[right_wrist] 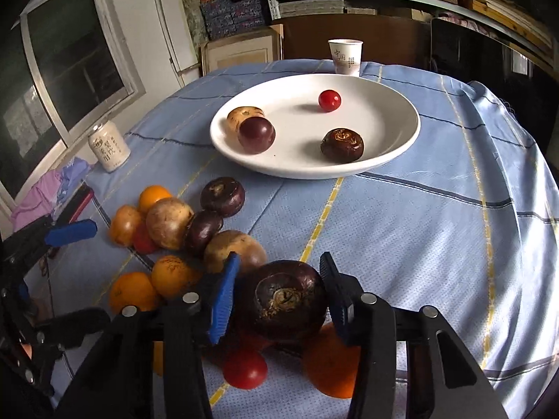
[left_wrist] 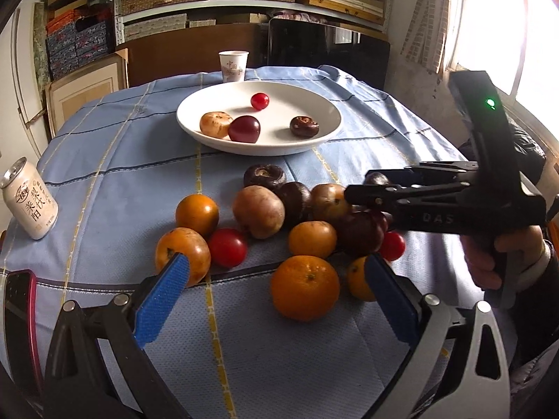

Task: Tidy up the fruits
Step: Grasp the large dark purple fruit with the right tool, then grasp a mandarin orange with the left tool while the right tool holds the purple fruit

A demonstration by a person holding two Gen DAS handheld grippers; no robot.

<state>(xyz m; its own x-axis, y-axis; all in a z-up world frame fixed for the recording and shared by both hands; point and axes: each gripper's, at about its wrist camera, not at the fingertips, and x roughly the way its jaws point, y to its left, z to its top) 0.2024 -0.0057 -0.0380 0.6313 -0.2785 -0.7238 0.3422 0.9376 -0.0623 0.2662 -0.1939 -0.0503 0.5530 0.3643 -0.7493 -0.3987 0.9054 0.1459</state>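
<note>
A white plate (left_wrist: pixel 325 132) (right_wrist: pixel 394 153) sits mid-table holding a cherry tomato (left_wrist: pixel 260 101), a tan fruit (left_wrist: pixel 215 124), a dark red plum (left_wrist: pixel 244 129) and a dark water chestnut (left_wrist: pixel 304 126). A pile of oranges (left_wrist: pixel 304 287), tomatoes (left_wrist: pixel 227 247), tan fruits (left_wrist: pixel 259 211) and dark chestnuts (left_wrist: pixel 264 175) lies in front of it. My left gripper (left_wrist: pixel 276 272) is open near the pile, above an orange. My right gripper (right_wrist: pixel 279 289) is shut on a dark water chestnut (right_wrist: pixel 284 302), just above the pile; it also shows in the left wrist view (left_wrist: pixel 363 195).
A drink can (left_wrist: pixel 29 204) stands at the table's left edge, a paper cup (left_wrist: pixel 233 65) behind the plate. A red-edged phone (left_wrist: pixel 17 310) lies near left. Blue checked cloth (right_wrist: pixel 436 230) covers the table; shelves stand behind.
</note>
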